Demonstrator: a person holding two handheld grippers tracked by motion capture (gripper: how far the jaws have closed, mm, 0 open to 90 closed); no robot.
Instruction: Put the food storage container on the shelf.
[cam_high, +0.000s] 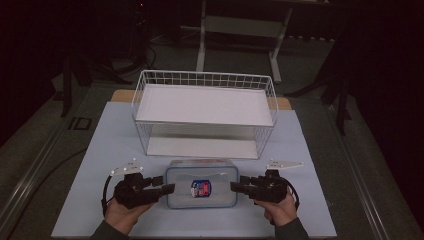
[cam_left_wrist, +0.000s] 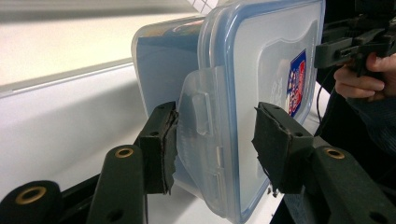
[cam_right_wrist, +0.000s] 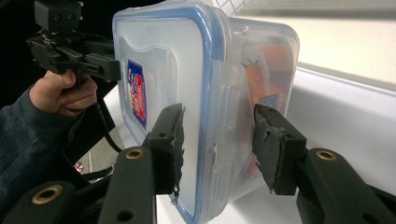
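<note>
A clear plastic food box (cam_high: 201, 190) with a blue-rimmed lid and a red-and-blue label lies on the bench (cam_high: 100, 165), just in front of an empty white wire basket (cam_high: 204, 111). Something orange shows through its wall. The left tool (cam_high: 169, 189) straddles the box's left end clasp, one pad touching. The right tool (cam_high: 236, 186) is clamped on the right end.

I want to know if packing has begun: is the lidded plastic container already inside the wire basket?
No, the container sits on the table in front of the wire basket.
</note>
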